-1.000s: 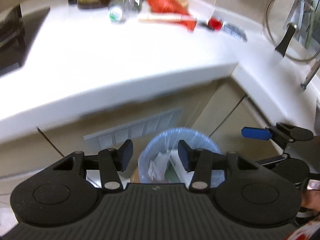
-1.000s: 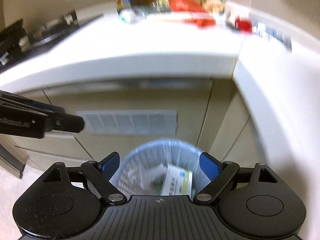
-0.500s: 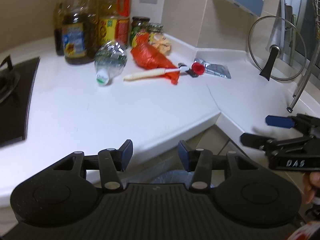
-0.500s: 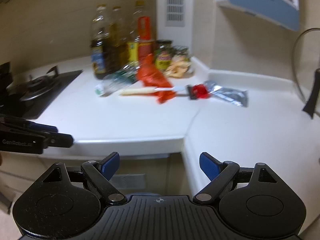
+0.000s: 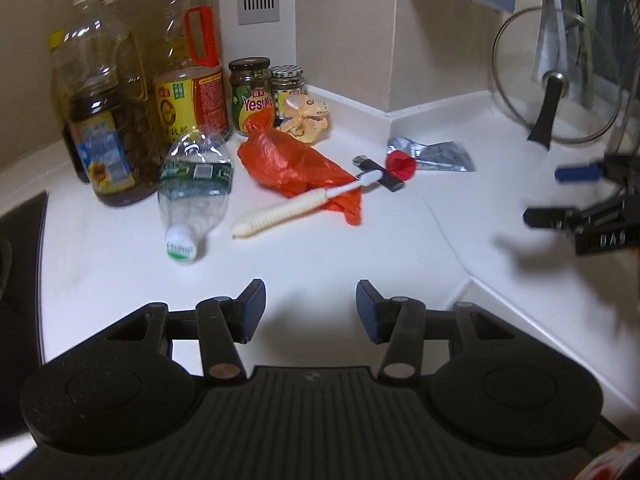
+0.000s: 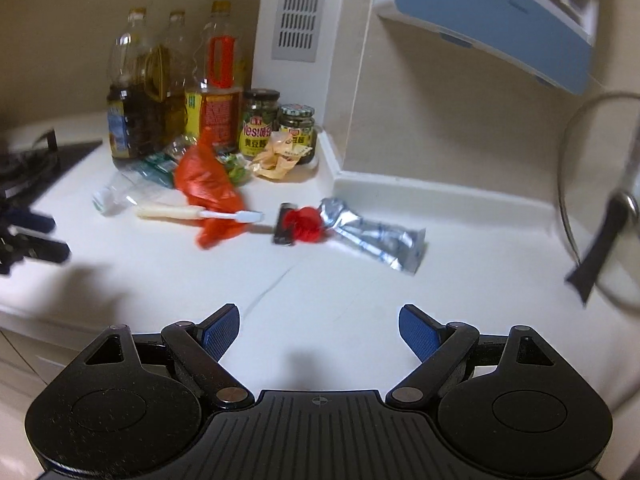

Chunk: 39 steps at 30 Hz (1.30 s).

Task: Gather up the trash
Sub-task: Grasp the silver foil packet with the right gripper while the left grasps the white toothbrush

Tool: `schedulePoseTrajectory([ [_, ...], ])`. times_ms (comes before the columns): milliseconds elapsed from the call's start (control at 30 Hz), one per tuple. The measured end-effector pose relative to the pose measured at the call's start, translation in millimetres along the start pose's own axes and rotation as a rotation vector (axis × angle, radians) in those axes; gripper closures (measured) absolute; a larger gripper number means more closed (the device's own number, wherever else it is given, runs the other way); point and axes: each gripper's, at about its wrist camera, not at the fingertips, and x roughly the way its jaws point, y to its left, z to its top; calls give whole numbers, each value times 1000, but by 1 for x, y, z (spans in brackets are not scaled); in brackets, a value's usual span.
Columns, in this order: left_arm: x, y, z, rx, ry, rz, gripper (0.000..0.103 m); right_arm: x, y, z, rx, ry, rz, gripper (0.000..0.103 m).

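Trash is now faced on the white counter [image 5: 120,272] instead of the bin seen below a second ago; at lower frame the left gripper [image 5: 310,307] is held partly apart and the right gripper [image 6: 319,330] wide apart, both empty; farther up at centre lie a plastic bottle [image 5: 192,196], orange bag [image 5: 292,168] and foil wrapper [image 6: 376,238]; another pick seems due.

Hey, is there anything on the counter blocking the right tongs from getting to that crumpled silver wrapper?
Nothing visible does. The right tongs are open and empty, with only bare white counter between them and the silver wrapper. The red wad lies against the wrapper's far left end.
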Motion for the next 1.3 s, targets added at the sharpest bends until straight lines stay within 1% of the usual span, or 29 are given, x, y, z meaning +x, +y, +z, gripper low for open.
schedulePoseTrajectory([
  [167,28,3,23,63,41,46,57,39,-40,21,-94,39,72,16],
  [300,51,4,39,166,77,52,57,64,-63,34,-169,59,119,16],
  [400,72,7,50,252,107,30,57,80,-73,42,-207,80,146,17],
  [533,103,11,61,347,154,-42,57,100,-79,51,-245,103,178,17],
  [667,129,13,70,413,181,-99,57,121,-83,61,-266,138,208,17],
  [733,140,15,74,430,201,-128,57,133,-86,65,-281,158,223,17],
  [800,147,16,77,447,208,-132,57,144,-89,69,-297,170,232,17],
  [933,153,17,81,441,239,-153,61,169,-96,78,-312,207,288,17],
  [967,154,18,82,434,249,-154,67,174,-97,80,-314,218,304,17],
  [1000,154,18,82,426,255,-151,70,180,-98,82,-318,226,319,17],
  [1100,150,20,81,371,267,-166,74,192,-97,86,-338,247,350,17],
  [1133,148,20,80,352,272,-171,77,195,-97,86,-346,255,362,17],
  [1233,141,15,76,314,282,-167,82,201,-100,89,-313,278,388,17],
  [1300,136,10,72,295,285,-167,85,203,-104,91,-262,291,407,32],
])
